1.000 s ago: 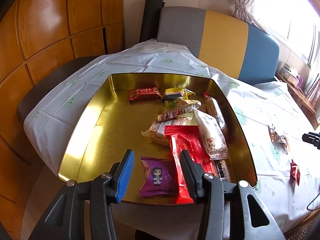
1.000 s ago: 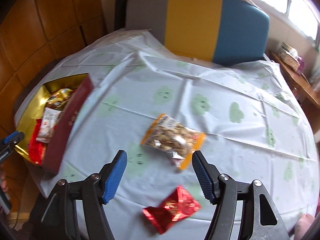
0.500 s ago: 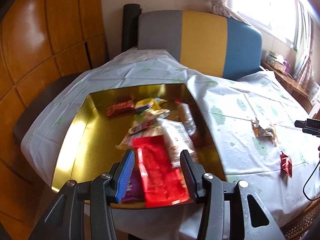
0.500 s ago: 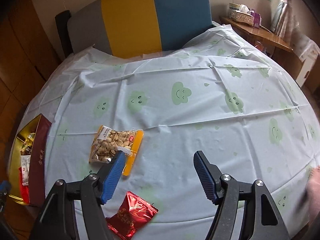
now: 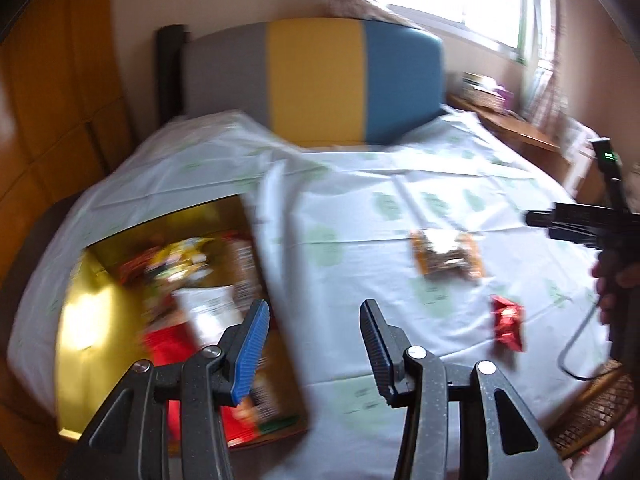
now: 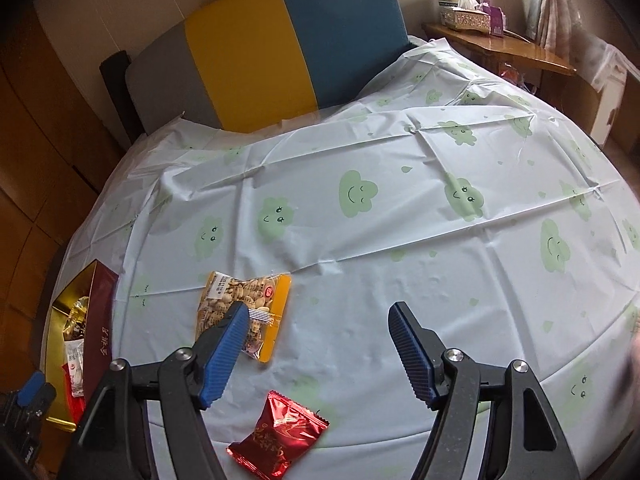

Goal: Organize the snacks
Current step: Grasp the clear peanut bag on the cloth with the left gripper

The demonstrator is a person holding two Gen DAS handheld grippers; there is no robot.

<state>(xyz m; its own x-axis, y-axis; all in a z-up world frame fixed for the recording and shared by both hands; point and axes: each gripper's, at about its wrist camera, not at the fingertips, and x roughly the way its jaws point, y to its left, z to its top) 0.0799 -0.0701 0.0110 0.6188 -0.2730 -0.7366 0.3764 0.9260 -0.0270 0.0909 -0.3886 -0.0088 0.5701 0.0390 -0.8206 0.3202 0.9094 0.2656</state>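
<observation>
In the blurred left wrist view, my left gripper hangs open and empty over the right wall of the gold box, which holds several snack packets. A peanut bag and a red foil packet lie on the tablecloth to its right. In the right wrist view, my right gripper is open above bare cloth. The peanut bag lies partly behind its left finger, and the red packet lies below, between the finger bases. The box sits at the far left.
A round table under a cloud-print cloth fills both views. Behind it stands a chair with a grey, yellow and blue back. A wooden side table with a tissue box is at the back right. Wood panelling runs along the left.
My left gripper has swung right, from over the box's inside to over its right wall and the cloth. My right gripper rolled and shifted right, so the peanut bag now lies behind its left finger.
</observation>
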